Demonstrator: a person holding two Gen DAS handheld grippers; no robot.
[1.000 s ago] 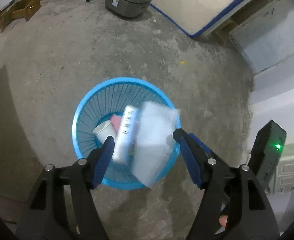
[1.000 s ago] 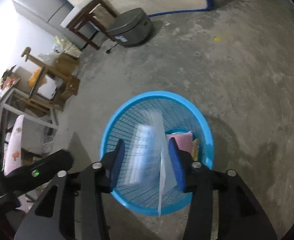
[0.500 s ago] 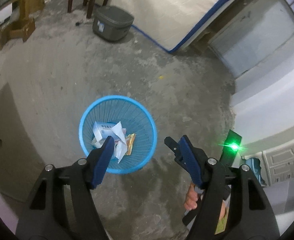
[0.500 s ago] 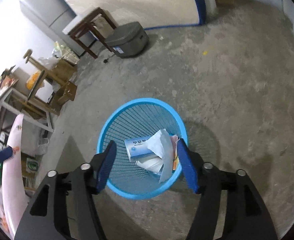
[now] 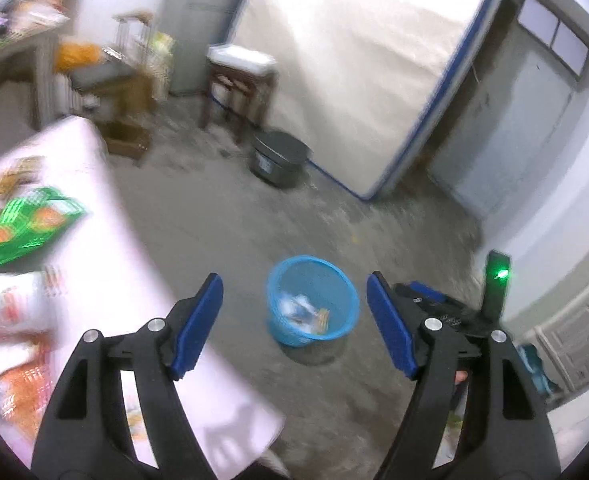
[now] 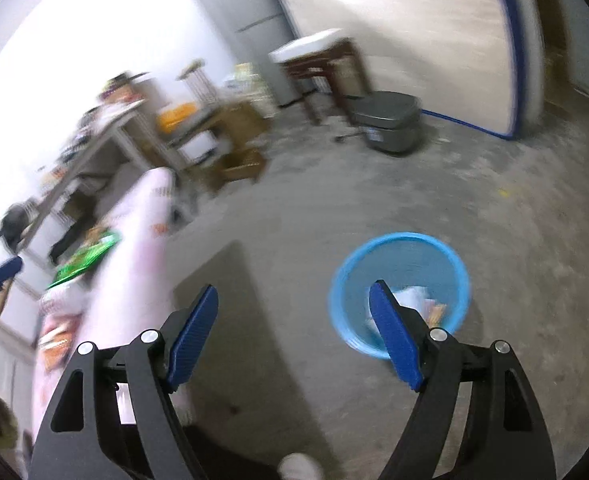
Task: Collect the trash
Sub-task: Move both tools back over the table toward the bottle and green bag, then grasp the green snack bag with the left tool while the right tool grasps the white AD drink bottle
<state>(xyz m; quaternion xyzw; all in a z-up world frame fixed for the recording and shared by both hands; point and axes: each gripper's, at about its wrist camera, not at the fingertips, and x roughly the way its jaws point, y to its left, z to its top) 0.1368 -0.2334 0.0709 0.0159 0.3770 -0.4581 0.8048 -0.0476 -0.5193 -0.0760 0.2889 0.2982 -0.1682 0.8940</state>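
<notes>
My left gripper: the jaws are apart and opening wider, with nothing between the blue pads; through the gap I see only floor and the bin beyond.
My right gripper: also apart and opening, empty; bare concrete shows between its pads.
Blue mesh wastebasket: it stands upright on the concrete floor, well below and ahead of both grippers. In the left wrist view it sits between the two fingers, nearer the right one. In the right wrist view it lies to the right, and my right finger covers part of its near side.
Trash in the basket: white crumpled paper and a small orange-yellow piece lie at the bottom, clear of both grippers; the blur keeps me from telling more.
Table with pink cloth: to my left, its corner reaching under my left gripper's left finger.
Trash on the table: a green snack bag and a white-and-red packet lie on the cloth, left of my left gripper and not touched by it.
Right gripper seen from the left: its black body with a green light is just right of my left gripper.
Background: a grey lidded cooker on the floor near a mattress leaning on the wall.
</notes>
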